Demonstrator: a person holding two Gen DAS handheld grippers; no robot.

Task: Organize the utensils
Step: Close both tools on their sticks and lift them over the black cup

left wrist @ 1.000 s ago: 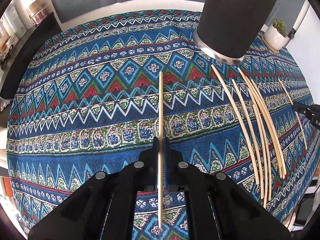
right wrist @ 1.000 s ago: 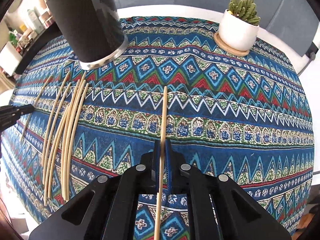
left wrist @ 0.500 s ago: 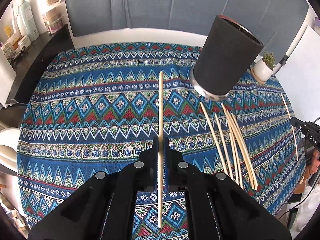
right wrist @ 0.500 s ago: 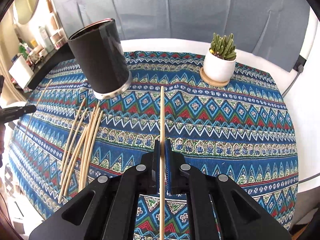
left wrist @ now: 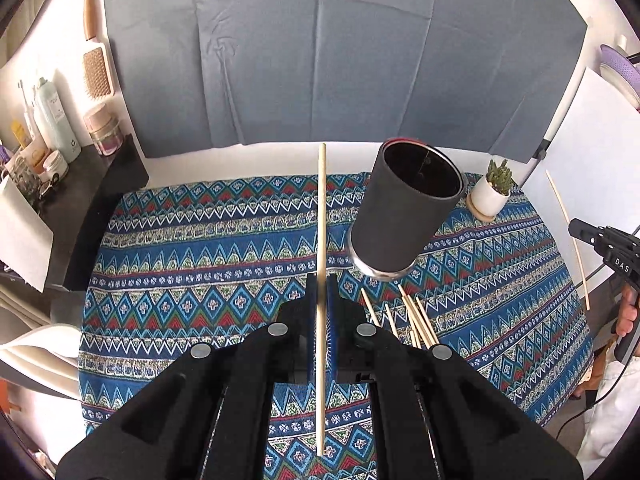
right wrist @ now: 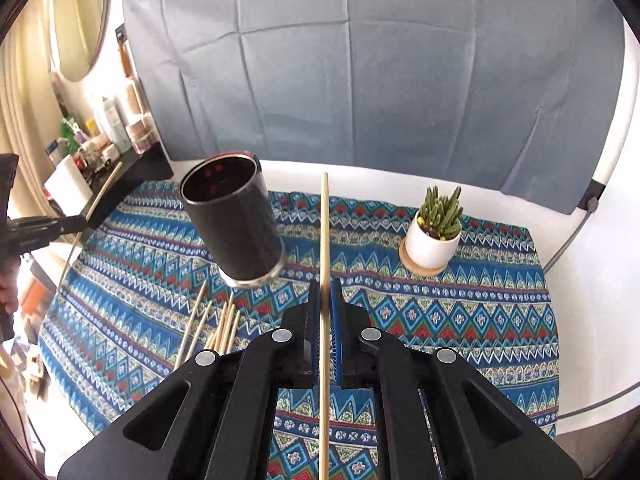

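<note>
My left gripper (left wrist: 321,280) is shut on a wooden chopstick (left wrist: 321,216) that points forward, held high above the table. My right gripper (right wrist: 325,284) is shut on another wooden chopstick (right wrist: 325,224), also held high. A black cylindrical holder (left wrist: 408,208) with an open top stands on the patterned cloth, to the right of my left gripper; in the right wrist view the holder (right wrist: 232,220) is to the left. Several loose chopsticks (left wrist: 412,316) lie on the cloth in front of the holder, also in the right wrist view (right wrist: 216,328).
A potted cactus (right wrist: 434,236) on a wooden coaster stands at the back right of the table. The blue patterned cloth (left wrist: 200,260) covers the table. A shelf with bottles and jars (left wrist: 48,148) is at the left. A grey curtain hangs behind.
Both grippers have risen well above the table and tilted up, each still holding its chopstick. The holder's open top now shows.
</note>
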